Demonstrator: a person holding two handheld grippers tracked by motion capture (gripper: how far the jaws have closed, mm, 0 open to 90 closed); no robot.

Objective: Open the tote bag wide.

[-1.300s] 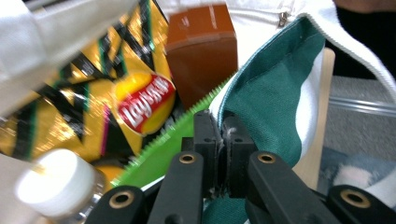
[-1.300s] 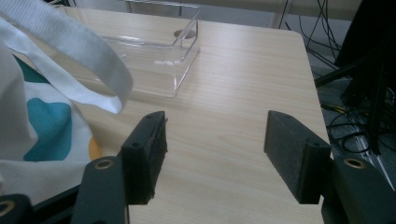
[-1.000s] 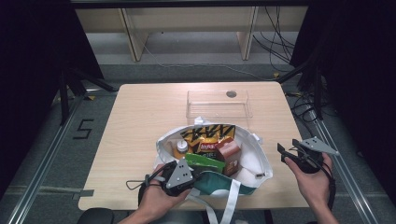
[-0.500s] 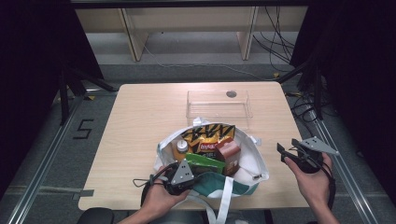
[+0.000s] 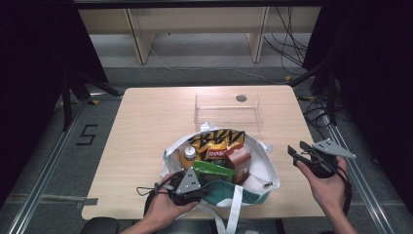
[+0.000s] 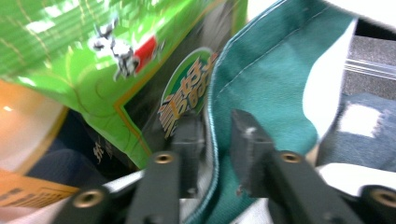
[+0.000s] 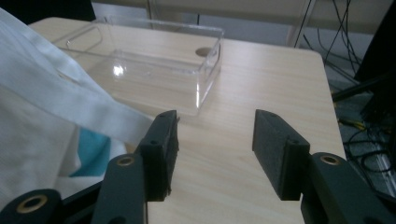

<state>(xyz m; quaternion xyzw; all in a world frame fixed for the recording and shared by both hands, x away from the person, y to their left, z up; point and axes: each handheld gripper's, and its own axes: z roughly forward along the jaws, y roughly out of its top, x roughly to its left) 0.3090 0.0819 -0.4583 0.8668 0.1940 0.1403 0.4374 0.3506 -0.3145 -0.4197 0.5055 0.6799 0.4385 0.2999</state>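
A white tote bag [image 5: 265, 165] with a teal lining lies open at the table's near edge. It holds a black-and-yellow chip bag [image 5: 216, 139], a red carton [image 5: 237, 161], a green packet [image 5: 214, 170] and a white-capped bottle [image 5: 189, 153]. My left gripper [image 5: 197, 192] is at the bag's near rim. Its jaws have just been opening, and the teal rim [image 6: 266, 79] now runs loosely between them beside the green packet [image 6: 107, 60], so the left gripper [image 6: 215, 133] is open. My right gripper [image 5: 297, 147] hovers right of the bag. Its jaws have just been closing, with nothing between them [image 7: 215, 135].
A clear plastic box [image 5: 228, 112] stands empty on the wooden table [image 5: 146, 126] beyond the bag, also seen ahead of the right jaws [image 7: 149, 60]. White bag cloth [image 7: 42, 93] lies left of them. Cables and metal rails run along the floor at the right.
The right gripper's jaws stand a little closer together than before. The left hand has shifted slightly at the bag's near rim. The bag and its contents have not moved.
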